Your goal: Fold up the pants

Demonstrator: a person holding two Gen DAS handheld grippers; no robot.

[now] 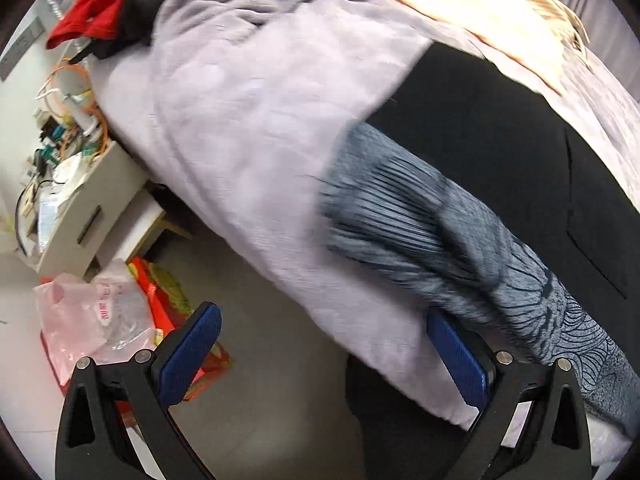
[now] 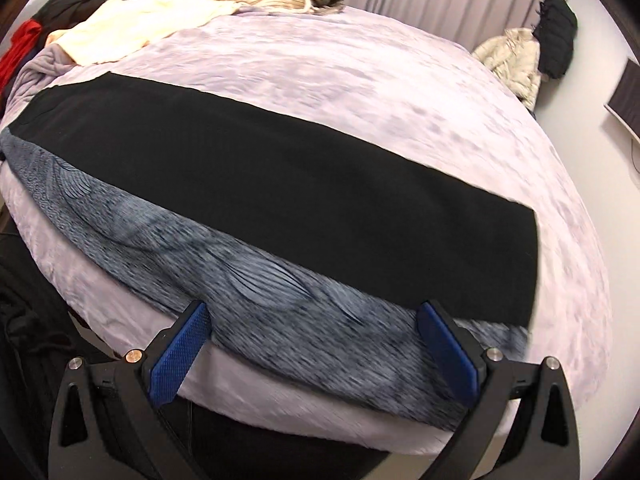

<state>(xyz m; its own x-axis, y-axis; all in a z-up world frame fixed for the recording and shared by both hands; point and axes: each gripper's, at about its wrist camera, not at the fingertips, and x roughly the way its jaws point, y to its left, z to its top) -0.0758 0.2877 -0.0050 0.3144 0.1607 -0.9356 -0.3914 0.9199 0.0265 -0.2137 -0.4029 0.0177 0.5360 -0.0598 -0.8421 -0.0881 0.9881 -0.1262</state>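
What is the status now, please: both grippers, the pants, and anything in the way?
Left gripper open, empty. Right gripper open, empty. Black pants flat on bed, overlapping blue-grey patterned cloth.

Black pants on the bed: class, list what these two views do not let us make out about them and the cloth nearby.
- Black pants: waistband and left end cut off by the frame edge in the right wrist view; in the left wrist view, the far end runs under a cream cloth.
- Blue patterned cloth: motion blur smears its print in both views.
- Whether the pants are already folded: cannot tell, layers are not visible.
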